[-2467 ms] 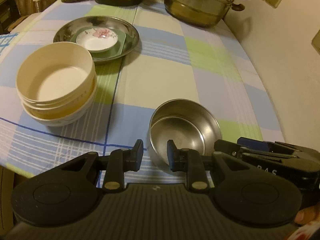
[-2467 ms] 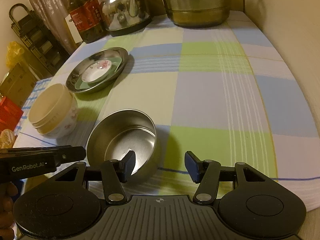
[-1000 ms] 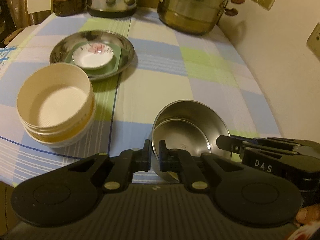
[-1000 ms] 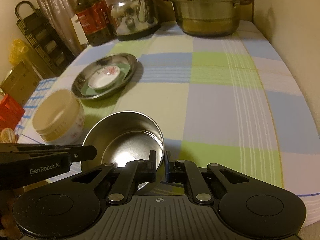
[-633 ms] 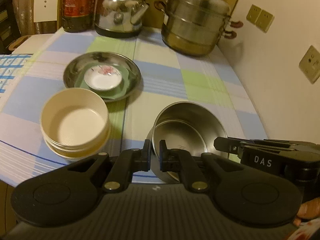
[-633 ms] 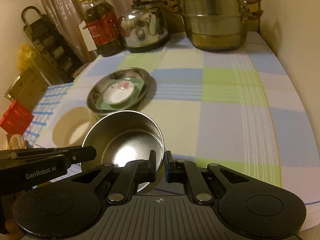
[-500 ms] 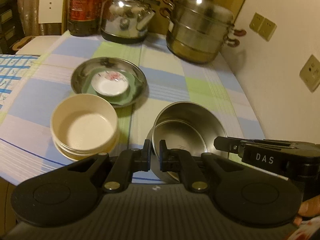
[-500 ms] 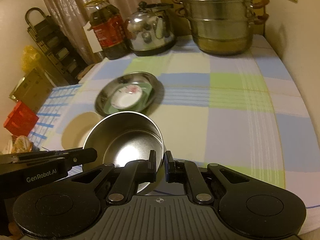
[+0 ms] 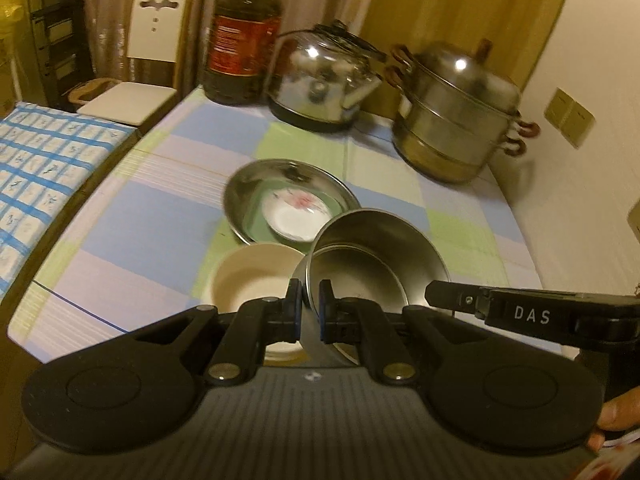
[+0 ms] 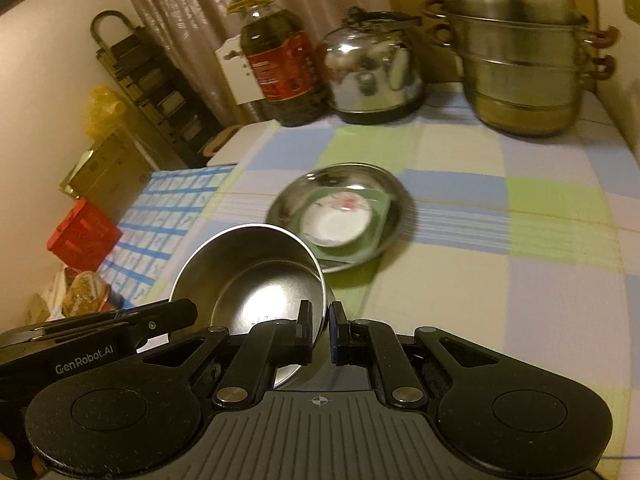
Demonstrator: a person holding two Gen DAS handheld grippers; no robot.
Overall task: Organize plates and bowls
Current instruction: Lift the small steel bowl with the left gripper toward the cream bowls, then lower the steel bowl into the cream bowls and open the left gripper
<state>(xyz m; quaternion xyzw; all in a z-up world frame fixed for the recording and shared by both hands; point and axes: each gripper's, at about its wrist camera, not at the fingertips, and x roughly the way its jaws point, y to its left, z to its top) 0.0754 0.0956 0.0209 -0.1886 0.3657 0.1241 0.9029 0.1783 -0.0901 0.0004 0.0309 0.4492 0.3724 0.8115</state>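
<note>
A steel bowl (image 9: 376, 256) (image 10: 256, 276) hangs in the air above the table, held from both sides. My left gripper (image 9: 309, 307) is shut on its near-left rim, and my right gripper (image 10: 319, 326) is shut on its near-right rim. Below and left of it, the stack of cream bowls (image 9: 252, 280) stands on the cloth, partly hidden by the steel bowl and my fingers. Behind them a steel plate (image 9: 240, 196) (image 10: 394, 216) holds a green dish and a small white floral saucer (image 9: 296, 216) (image 10: 336, 216).
At the back of the checked tablecloth (image 9: 152, 220) stand an oil bottle (image 9: 244, 40), a steel kettle (image 9: 324, 80) and a stacked steamer pot (image 9: 456, 116). A wall runs along the right. A chair (image 9: 152, 40) and a blue-checked surface (image 9: 36, 168) lie to the left.
Both grippers have lifted the steel bowl off the table and carried it left, over the cream bowls. The table has dropped lower in both views, and the back items now show.
</note>
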